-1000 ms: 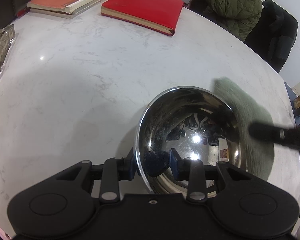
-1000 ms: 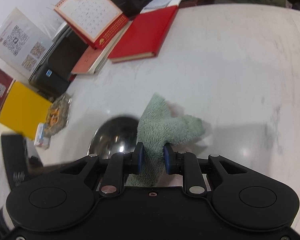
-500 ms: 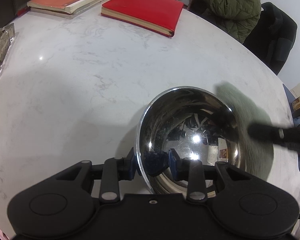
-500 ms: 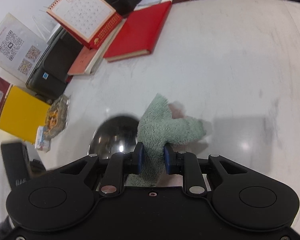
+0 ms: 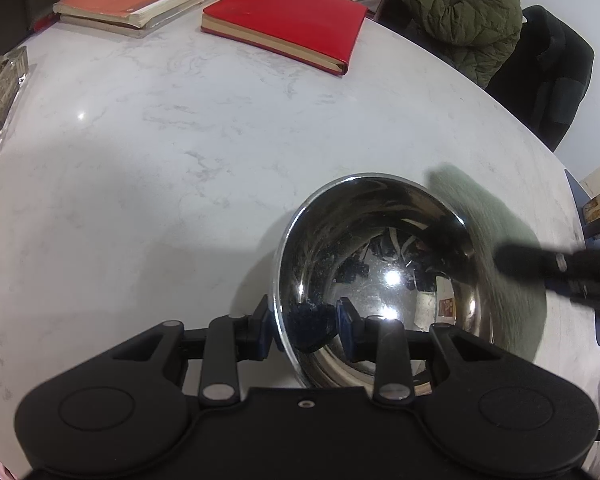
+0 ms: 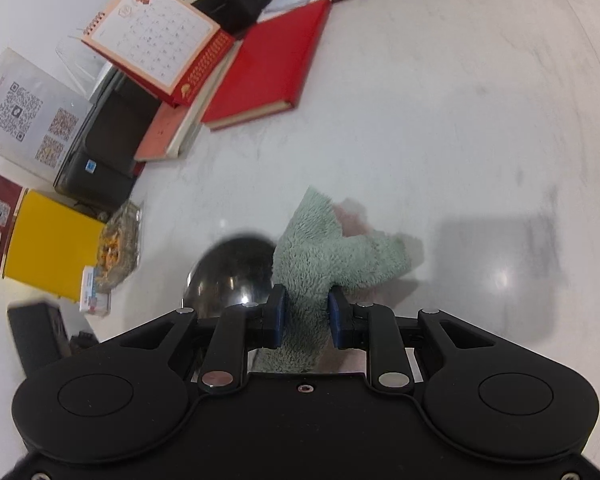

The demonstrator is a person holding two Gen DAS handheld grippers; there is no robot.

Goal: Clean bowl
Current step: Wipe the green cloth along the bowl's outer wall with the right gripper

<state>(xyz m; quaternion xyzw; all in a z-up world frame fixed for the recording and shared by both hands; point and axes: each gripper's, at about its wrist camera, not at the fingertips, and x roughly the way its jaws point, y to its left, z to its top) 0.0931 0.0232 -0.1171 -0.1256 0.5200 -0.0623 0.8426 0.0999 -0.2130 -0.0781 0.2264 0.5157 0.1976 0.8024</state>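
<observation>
The steel bowl [image 5: 380, 280] is sitting tilted on the worktop [image 5: 160, 180], its rim at 7 o'clock clenched between the left gripper's [image 5: 304, 330] fingers. It is looking thin, stiff and slippery, so the rim is the sensible hold. The right gripper [image 6: 305, 314] is pinching a soft green cloth [image 6: 320, 256] at the bowl's 3 o'clock.
</observation>
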